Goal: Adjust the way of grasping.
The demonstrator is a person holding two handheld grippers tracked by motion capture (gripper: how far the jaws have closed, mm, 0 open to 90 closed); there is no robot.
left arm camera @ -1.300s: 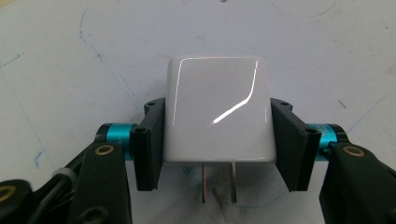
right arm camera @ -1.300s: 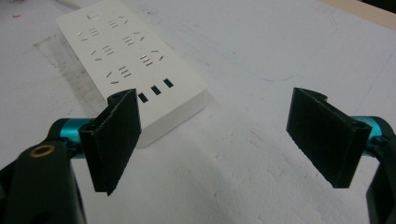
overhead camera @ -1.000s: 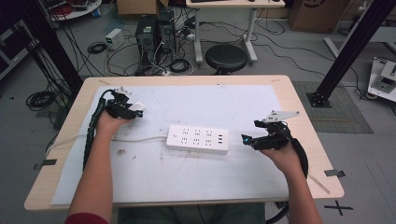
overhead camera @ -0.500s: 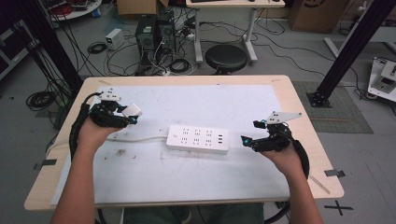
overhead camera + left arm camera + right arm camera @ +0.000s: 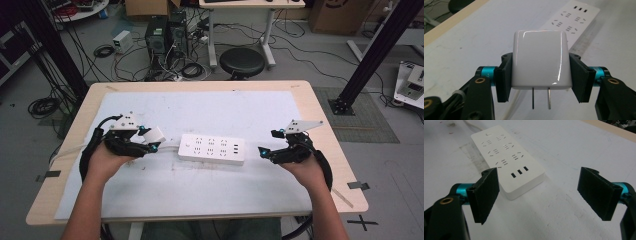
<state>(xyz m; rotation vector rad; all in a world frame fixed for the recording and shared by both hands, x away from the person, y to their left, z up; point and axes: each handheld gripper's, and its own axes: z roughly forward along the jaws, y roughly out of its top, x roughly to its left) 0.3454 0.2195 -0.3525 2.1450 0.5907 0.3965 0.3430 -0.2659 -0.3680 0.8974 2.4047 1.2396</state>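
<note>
- My left claw point(image 5: 540, 72) clamps the white plug adapter point(image 5: 540, 60), prongs pointing back toward me.
- Ahead lies the power strip point(image 5: 212, 148), lengthwise toward my released right claw point(image 5: 549, 192).

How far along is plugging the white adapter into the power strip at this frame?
Done: the left gripper has the white adapter clamped, prongs exposed. In hand: it hovers left of the power strip, not yet over a socket. Left: align and insert. The right gripper waits open beside the strip's other end.
</note>
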